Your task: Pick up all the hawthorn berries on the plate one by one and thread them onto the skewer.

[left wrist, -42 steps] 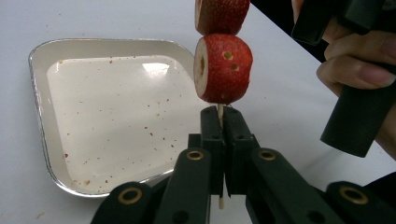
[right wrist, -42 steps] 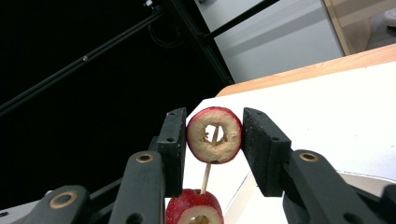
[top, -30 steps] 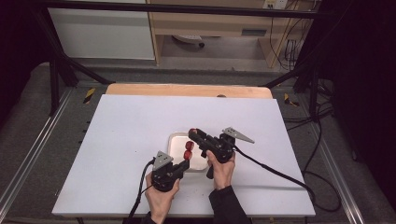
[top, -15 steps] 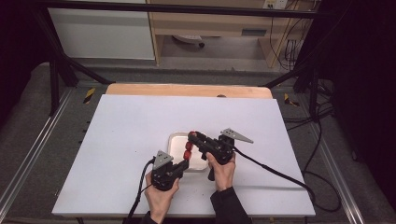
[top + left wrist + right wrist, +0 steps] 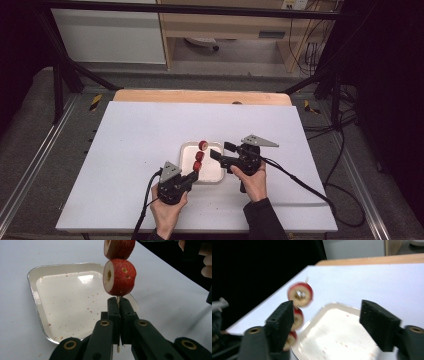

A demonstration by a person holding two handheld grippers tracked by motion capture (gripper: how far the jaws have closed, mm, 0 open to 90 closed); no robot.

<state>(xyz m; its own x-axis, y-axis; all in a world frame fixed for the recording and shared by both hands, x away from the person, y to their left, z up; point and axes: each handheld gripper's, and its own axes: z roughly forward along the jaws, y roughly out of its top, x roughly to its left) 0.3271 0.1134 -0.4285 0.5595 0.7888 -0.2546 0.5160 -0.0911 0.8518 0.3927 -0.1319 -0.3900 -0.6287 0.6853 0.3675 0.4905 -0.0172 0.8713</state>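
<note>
The bench is carrying a white tray near the middle of its front edge. The left tool is clamping a thin skewer threaded with red fruit slices above the tray. The right tool is standing beside the slices, its jaws just having been opening with nothing between them.

In the left gripper view the top fruit slice is cut off by the upper edge, and the skewer vanishes between the clamped jaws. In the right gripper view the slices at centre left are motion-blurred; the lowest sits half behind a jaw.
</note>
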